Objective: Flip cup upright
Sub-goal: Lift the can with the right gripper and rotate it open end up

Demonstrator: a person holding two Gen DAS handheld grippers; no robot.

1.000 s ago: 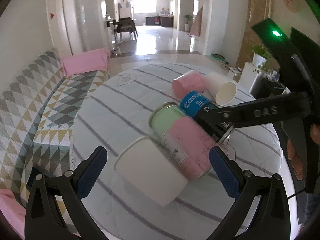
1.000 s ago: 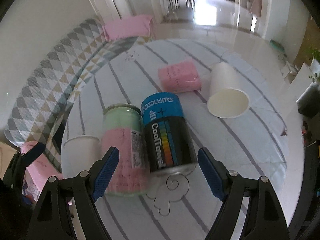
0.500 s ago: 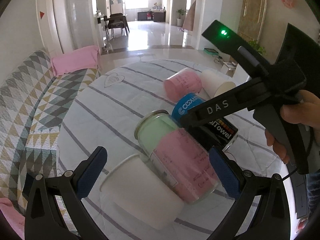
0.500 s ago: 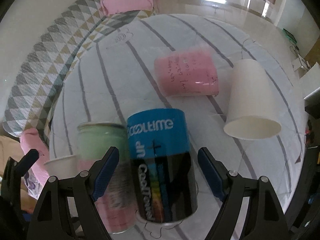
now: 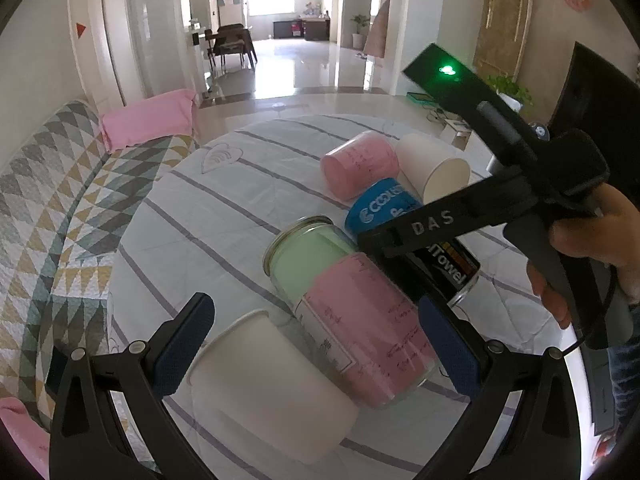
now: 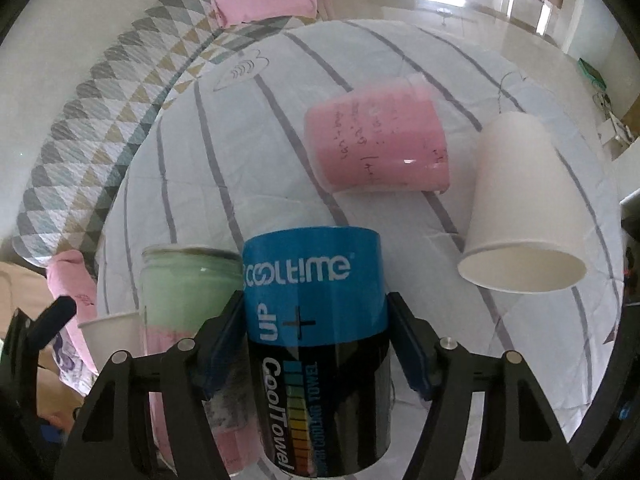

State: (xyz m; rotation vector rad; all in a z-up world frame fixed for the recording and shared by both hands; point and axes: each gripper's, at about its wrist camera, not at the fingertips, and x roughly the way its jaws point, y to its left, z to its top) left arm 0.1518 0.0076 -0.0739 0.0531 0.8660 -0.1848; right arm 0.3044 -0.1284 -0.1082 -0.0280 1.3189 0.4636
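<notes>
The right tongs (image 6: 316,344) are closed around the blue and black can (image 6: 316,320), one blue pad pressed on each side of it near where the blue band meets the black. The can lies on its side on the striped worktop (image 6: 280,152), its blue end pointing away from the camera. In the left wrist view the right tongs (image 5: 384,248) reach in from the right, with the person's hand (image 5: 592,248) on the handle and a green light on top of the tool.

The left tongs (image 5: 316,344) are spread wide and hold nothing. Between their pads lie a white paper cup (image 5: 272,392) on its side and, just beside it, a glass jar (image 5: 348,304) with green contents and a pink label, also lying down. The jar touches the can (image 5: 380,208) along its side.

Further back, a pink cup (image 6: 376,144) lies on its side, and a second white paper cup (image 6: 516,208) lies beside it with its open mouth toward the right wrist camera. A patterned sofa (image 5: 52,208) with a pink cushion (image 5: 148,120) runs along the left of the worktop.
</notes>
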